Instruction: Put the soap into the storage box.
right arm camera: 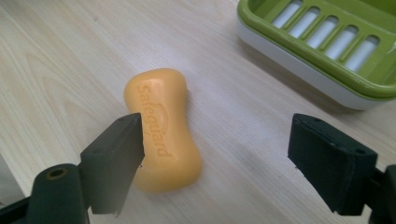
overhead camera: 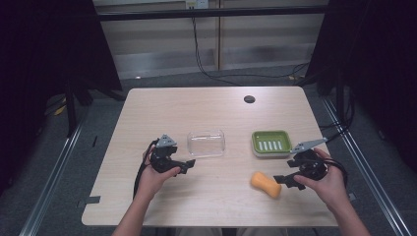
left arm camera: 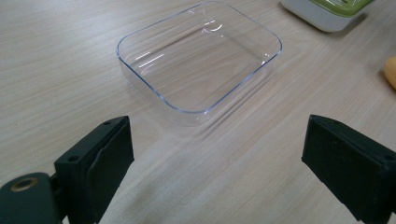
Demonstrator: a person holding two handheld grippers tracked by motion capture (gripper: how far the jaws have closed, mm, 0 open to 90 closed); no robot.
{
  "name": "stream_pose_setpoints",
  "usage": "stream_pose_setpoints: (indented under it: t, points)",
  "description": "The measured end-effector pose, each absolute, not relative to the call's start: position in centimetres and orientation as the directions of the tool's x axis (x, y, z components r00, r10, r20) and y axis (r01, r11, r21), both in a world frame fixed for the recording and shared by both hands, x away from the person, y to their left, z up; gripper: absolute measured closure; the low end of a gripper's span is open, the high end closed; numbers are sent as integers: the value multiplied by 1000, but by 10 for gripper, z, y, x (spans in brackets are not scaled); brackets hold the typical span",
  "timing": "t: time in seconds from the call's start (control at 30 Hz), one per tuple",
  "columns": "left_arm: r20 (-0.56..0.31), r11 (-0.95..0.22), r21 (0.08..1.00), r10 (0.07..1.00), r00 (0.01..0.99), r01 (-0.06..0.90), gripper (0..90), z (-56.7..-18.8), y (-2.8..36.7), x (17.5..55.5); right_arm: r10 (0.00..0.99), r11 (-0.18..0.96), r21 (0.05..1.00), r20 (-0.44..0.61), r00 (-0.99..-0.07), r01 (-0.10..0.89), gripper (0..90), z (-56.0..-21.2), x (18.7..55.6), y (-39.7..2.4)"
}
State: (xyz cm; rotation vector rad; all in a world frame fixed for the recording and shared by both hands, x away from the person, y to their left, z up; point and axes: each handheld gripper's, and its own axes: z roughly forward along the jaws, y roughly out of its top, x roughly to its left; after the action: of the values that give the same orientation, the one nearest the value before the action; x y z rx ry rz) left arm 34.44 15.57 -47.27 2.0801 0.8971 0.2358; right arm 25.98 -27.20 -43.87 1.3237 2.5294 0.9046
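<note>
An orange bar of soap [overhead camera: 266, 184] [right arm camera: 163, 126] lies flat on the wooden table [overhead camera: 211, 108], stamped with a brand name. My right gripper [overhead camera: 285, 181] [right arm camera: 217, 158] stands open just right of it; in the right gripper view its left jaw overlaps the soap's near end and nothing sits between the pads. A green soap dish [overhead camera: 271, 143] [right arm camera: 327, 51] with a slotted insert rests beyond the soap. A clear plastic tray [overhead camera: 206, 143] [left arm camera: 198, 58] lies empty at the table's middle. My left gripper [overhead camera: 188, 166] [left arm camera: 217, 163] is open, a short way in front of that tray.
A dark round grommet [overhead camera: 249, 99] is set in the table near its far edge. Cables run across the floor behind the table. Metal rails flank both sides.
</note>
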Motion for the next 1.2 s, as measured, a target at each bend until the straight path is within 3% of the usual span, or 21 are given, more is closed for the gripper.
stream_pose_setpoints:
  t: [0.9, 1.2]
  points:
    - [-145, -389, 765, 672, 726, 513, 85, -472, 159, 345, 733, 591, 375, 119, -669, 714, 241, -445, 272, -233]
    - [-146, -387, 766, 672, 726, 513, 81, -471, 161, 345, 725, 605, 359, 121, -678, 710, 269, -443, 276, -227]
